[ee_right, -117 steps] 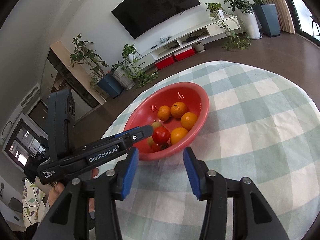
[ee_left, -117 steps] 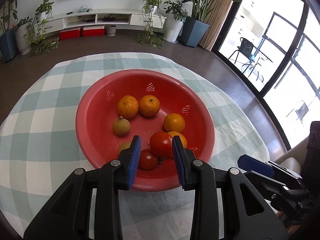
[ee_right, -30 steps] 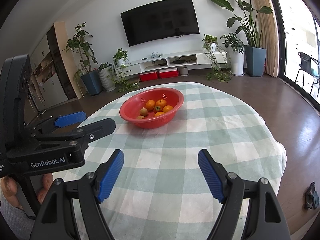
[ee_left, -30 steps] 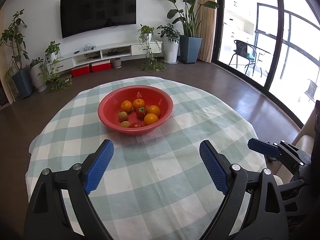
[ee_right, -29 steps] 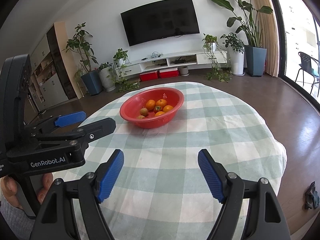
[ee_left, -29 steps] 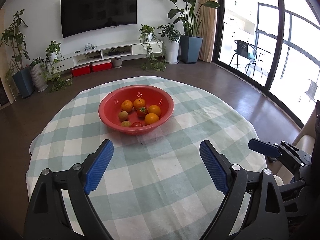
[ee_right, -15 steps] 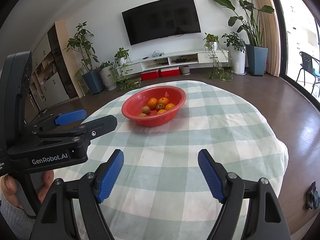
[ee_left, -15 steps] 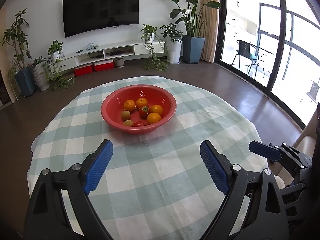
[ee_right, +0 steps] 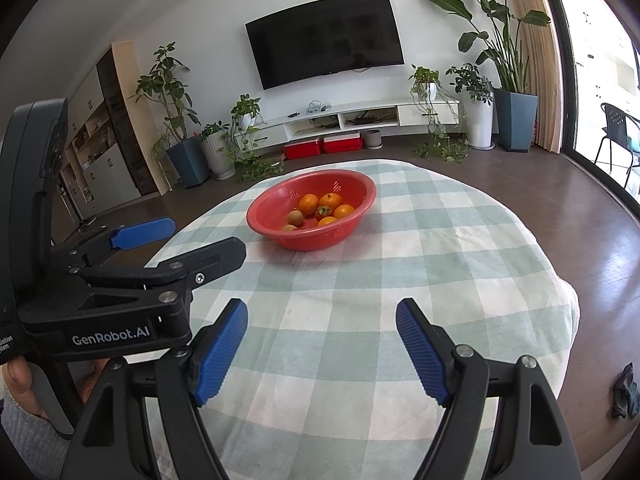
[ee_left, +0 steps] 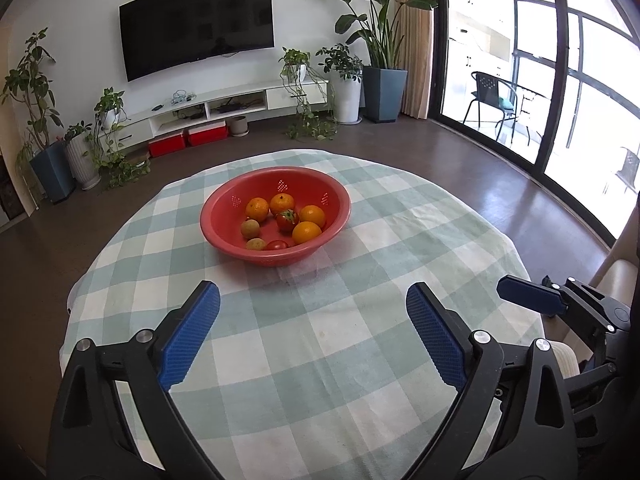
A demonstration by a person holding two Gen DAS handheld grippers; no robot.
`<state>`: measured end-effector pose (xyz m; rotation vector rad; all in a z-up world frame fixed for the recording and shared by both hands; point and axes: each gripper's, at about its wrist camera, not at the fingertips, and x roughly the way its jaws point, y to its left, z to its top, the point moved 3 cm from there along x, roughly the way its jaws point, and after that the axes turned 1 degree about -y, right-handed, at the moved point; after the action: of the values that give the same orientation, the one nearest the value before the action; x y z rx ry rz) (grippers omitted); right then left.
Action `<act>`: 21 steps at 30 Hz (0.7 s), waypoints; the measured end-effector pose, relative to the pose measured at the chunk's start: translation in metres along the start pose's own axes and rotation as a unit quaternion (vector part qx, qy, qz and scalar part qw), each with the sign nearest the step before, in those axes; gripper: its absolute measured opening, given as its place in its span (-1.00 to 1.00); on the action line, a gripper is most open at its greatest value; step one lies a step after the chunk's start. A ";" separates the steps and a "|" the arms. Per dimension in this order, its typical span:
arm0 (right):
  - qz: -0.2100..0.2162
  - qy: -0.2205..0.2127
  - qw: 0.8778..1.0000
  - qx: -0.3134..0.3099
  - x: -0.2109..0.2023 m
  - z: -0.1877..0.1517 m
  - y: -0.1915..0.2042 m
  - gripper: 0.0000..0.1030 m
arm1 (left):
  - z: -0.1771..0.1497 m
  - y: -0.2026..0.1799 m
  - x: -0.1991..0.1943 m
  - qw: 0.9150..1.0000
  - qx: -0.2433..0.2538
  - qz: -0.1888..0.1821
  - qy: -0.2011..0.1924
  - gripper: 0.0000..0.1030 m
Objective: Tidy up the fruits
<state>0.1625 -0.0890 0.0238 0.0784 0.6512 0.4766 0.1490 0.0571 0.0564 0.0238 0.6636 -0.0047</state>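
A red bowl (ee_left: 224, 216) stands on the far half of the round checked table (ee_left: 320, 352). It holds several oranges (ee_left: 306, 232), two tomatoes (ee_left: 286, 220) and two small brownish fruits (ee_left: 250, 228). The bowl also shows in the right wrist view (ee_right: 268, 216). My left gripper (ee_left: 313, 316) is open wide and empty, well back from the bowl over the near half of the table. My right gripper (ee_right: 322, 328) is open wide and empty, also near the front edge. The left gripper's body shows at the left of the right wrist view (ee_right: 132, 264).
The table's edges drop to a dark wooden floor (ee_left: 460, 168) all round. A TV (ee_left: 196, 24), a low white shelf (ee_left: 224, 104) and potted plants (ee_left: 380, 40) line the far wall. A chair (ee_left: 612, 276) sits close at the right.
About four seconds ago my left gripper was at the bowl with a tomato between its fingers; both grippers have since pulled back and opened wide. Over the last second little has moved.
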 end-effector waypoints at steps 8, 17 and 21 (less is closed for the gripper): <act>0.000 0.000 1.000 0.000 0.000 0.000 0.000 0.54 | -0.003 0.001 0.004 1.000 -0.008 0.000 0.004 0.87; 0.001 0.002 1.000 -0.001 0.001 -0.002 0.002 0.54 | -0.008 0.002 0.009 1.000 -0.015 -0.009 0.013 0.87; 0.002 0.002 1.000 -0.001 0.000 -0.003 0.003 0.54 | -0.008 0.003 0.011 1.000 -0.016 -0.010 0.015 0.89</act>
<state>0.1596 -0.0868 0.0221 0.0772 0.6545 0.4802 0.1530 0.0600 0.0431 -0.0142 0.6928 -0.0124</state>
